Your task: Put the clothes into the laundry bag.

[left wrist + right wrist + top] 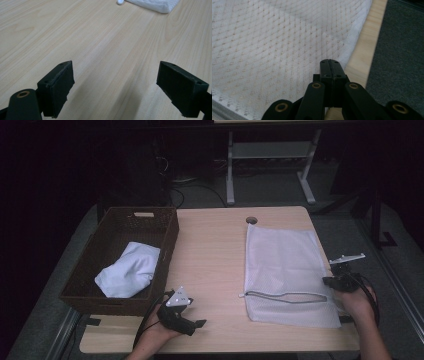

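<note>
Right hand-held gripper (329, 65) clenched, jaws together at the right edge of the mesh laundry bag (286, 270), probably pinning it flat; left hand-held gripper (115, 82) released over bare worktop (210, 250), zipper facing it; white cloth (129, 270) waits in far-left basket (169, 236).

Right gripper view: the right gripper (329, 65), its black jaws pressed together, sits at the edge of a white mesh bag (274, 45). The bag lies on a light wooden table (364, 52). Dark grey carpet (399, 55) lies beyond the table edge.
</note>
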Demonstrator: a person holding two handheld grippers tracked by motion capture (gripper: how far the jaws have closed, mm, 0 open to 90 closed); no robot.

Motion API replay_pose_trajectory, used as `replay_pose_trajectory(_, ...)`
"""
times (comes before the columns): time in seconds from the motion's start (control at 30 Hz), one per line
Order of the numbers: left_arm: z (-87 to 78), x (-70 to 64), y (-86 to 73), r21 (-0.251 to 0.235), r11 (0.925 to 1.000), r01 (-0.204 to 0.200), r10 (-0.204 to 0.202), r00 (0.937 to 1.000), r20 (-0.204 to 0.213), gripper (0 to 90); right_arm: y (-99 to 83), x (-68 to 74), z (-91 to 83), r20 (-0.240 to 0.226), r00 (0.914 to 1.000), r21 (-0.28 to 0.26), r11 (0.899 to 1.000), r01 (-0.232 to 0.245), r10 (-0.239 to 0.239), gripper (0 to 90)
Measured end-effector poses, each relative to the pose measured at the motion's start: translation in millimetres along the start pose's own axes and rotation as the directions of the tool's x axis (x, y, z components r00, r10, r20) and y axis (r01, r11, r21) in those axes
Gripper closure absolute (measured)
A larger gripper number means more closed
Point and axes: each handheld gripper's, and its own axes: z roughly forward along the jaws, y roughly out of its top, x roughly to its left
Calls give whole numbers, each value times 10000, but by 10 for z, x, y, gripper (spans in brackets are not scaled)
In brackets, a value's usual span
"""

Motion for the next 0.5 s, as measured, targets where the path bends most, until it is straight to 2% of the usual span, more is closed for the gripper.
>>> replay_pose_trajectory(0.27,2,-1,1,13,10000,-2,2,10000,8,137,-84,-117,-47,254,9993,13,9996,-285,285,899)
replay_pose_trajectory(0.5,1,0,3,37,9999,155,-155,9999,72,142,-140,-194,-80,504,9974,53,9987,-513,509,899)
